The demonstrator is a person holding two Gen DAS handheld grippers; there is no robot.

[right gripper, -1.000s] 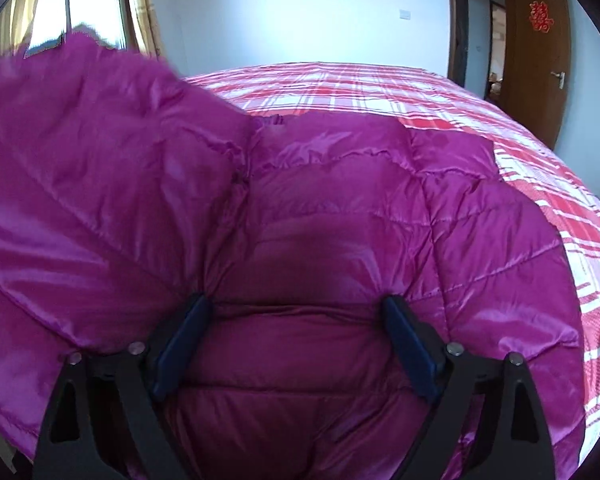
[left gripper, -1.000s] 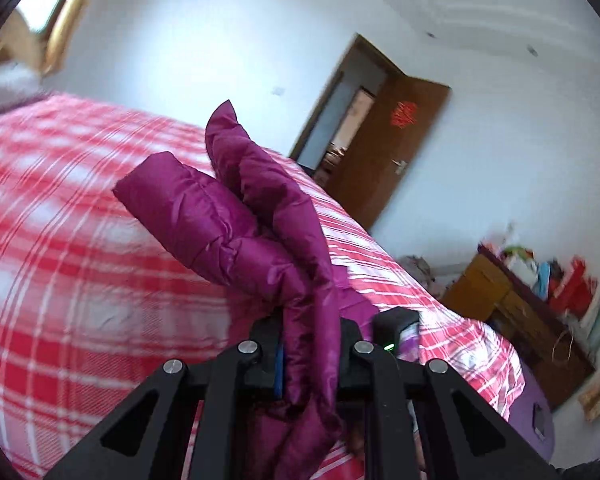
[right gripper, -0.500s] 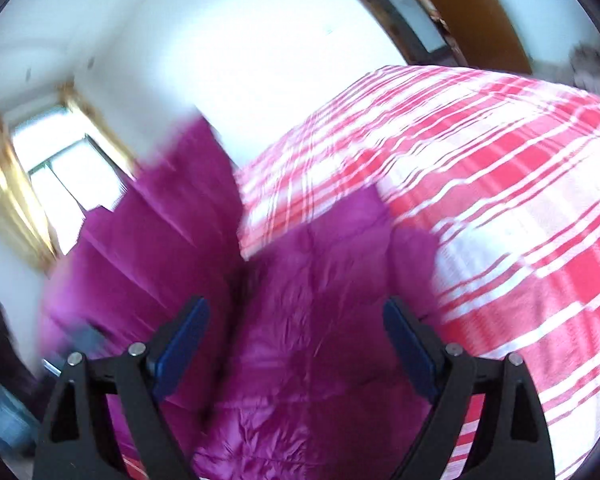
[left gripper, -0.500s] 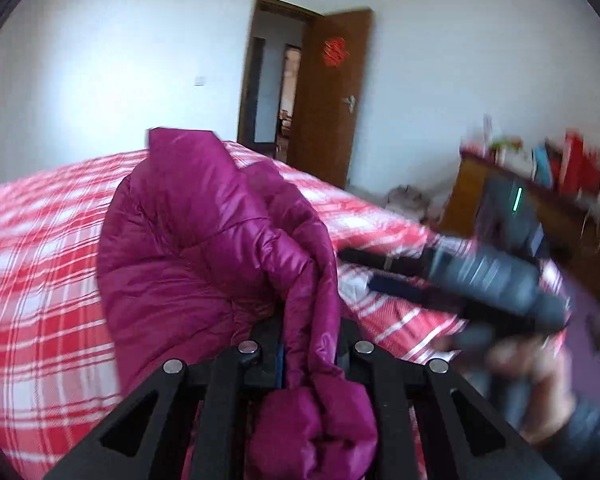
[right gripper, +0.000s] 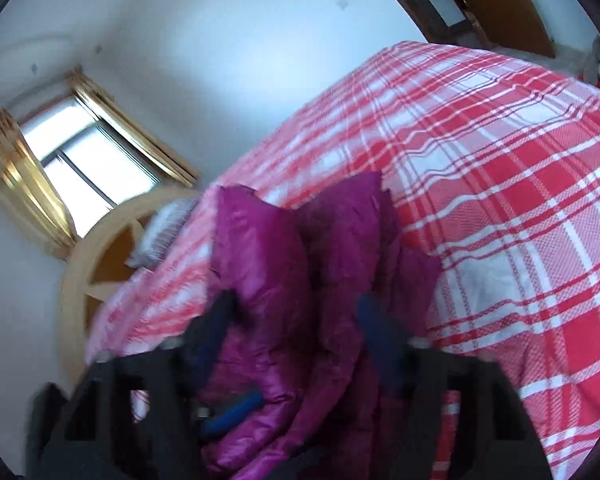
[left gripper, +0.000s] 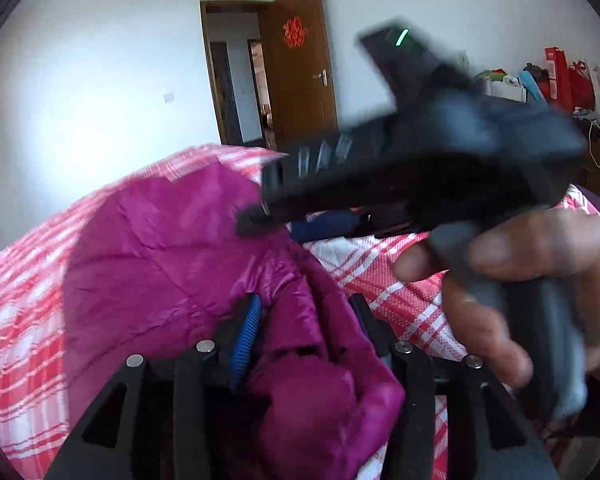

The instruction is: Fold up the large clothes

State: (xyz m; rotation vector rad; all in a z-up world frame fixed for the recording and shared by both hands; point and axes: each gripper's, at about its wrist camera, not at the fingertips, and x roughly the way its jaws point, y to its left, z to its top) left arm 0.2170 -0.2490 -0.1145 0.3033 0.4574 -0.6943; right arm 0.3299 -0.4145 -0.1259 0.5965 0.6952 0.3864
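A purple quilted jacket (left gripper: 172, 264) is bunched on the red and white checked bed (left gripper: 24, 312). My left gripper (left gripper: 304, 320) has a fold of the jacket between its blue pads (left gripper: 246, 336), and its jaws are opening and loosening on the fabric. My right gripper (right gripper: 296, 324) is closing, its blurred fingers (right gripper: 376, 328) pressing on a raised bundle of the jacket (right gripper: 300, 264). In the left wrist view the right gripper (left gripper: 420, 168) reaches in from the right, held by a hand (left gripper: 520, 272), its tip over the jacket.
The checked bedspread (right gripper: 500, 184) stretches far to the right. A wooden door (left gripper: 300, 72) stands open at the back wall. A cabinet with bags (left gripper: 560, 80) is at the right. A curtained window (right gripper: 84, 160) and a wooden headboard (right gripper: 96, 264) are at the left.
The left gripper's jaws, clamped on the fold before, have spread apart. The right gripper has narrowed around the jacket bundle, rolled, and come close beside the left one.
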